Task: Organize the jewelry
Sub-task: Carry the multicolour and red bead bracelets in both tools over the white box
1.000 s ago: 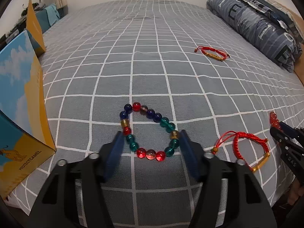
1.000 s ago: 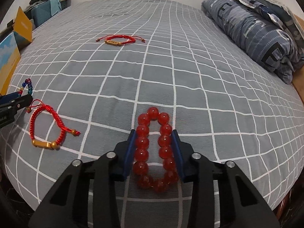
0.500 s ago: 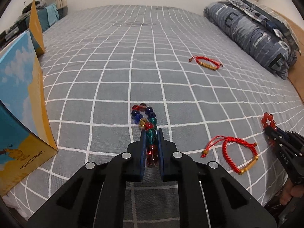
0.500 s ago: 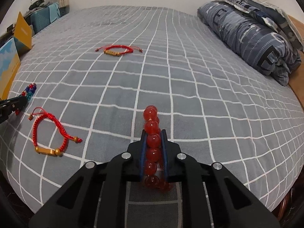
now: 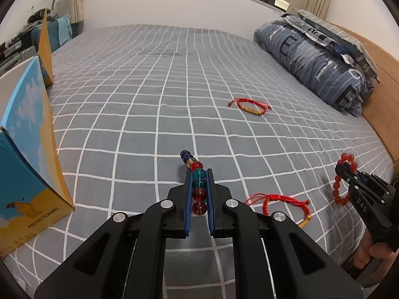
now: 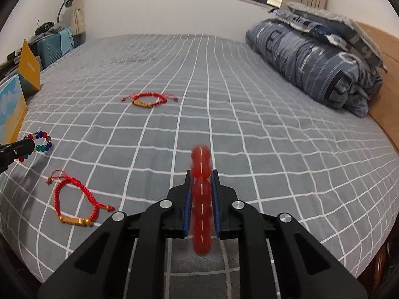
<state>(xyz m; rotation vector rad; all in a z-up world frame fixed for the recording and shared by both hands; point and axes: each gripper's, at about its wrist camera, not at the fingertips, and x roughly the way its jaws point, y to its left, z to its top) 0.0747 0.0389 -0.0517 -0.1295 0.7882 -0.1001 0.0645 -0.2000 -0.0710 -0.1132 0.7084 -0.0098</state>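
My left gripper [image 5: 198, 172] is shut on a bracelet of red, teal and blue beads [image 5: 197, 174] and holds it above the grey checked bed [image 5: 149, 94]. The same bracelet shows in the right wrist view [image 6: 41, 144]. My right gripper [image 6: 201, 174] is shut on a red bead bracelet [image 6: 201, 199], lifted and blurred; it also shows in the left wrist view [image 5: 343, 182]. A red cord bracelet with a gold bar [image 5: 279, 203] lies on the bed between the grippers. A second red cord bracelet [image 5: 250, 106] lies farther off, mid-bed.
An open blue and yellow cardboard box [image 5: 27, 154] stands at the bed's left edge. A folded blue quilt and pillows [image 5: 321, 59] lie along the right side by the wooden headboard [image 5: 381, 99]. A suitcase and clutter [image 6: 52, 44] stand beyond the far left corner.
Both grippers closed on their bead bracelets, squeezing them flat, then lifted them off the bed. The two red cord bracelets have not moved.
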